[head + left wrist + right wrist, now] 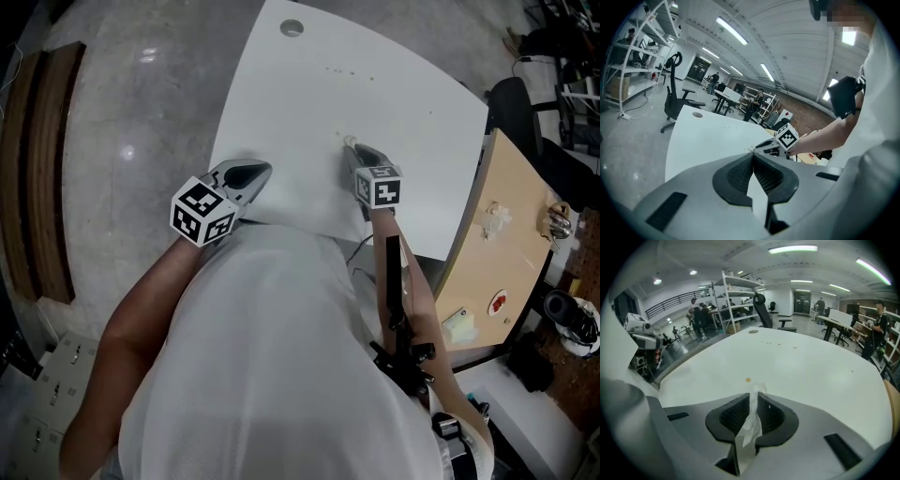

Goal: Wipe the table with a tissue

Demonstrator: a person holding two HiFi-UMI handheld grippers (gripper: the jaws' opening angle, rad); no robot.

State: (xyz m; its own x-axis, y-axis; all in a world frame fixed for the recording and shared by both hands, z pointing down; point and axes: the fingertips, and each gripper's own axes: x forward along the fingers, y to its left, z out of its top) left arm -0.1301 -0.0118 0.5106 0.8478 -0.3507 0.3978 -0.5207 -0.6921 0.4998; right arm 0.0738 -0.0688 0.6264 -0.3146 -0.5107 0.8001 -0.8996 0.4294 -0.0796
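On the left, the left gripper (260, 171) hovers at the eight o'clock edge of the white table (309, 94), its jaws clenched tip to tip on nothing. Over to the right, the right gripper (352, 145) points down at the tabletop nearer six o'clock. Its jaws grasp a crumpled tissue (751, 420) that pokes out past the tips. A small yellowish speck (748, 379) lies just beyond them, at twelve o'clock.

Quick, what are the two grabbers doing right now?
Left gripper: jaws closed, nothing in them.
Right gripper: jaws closed on the tissue.
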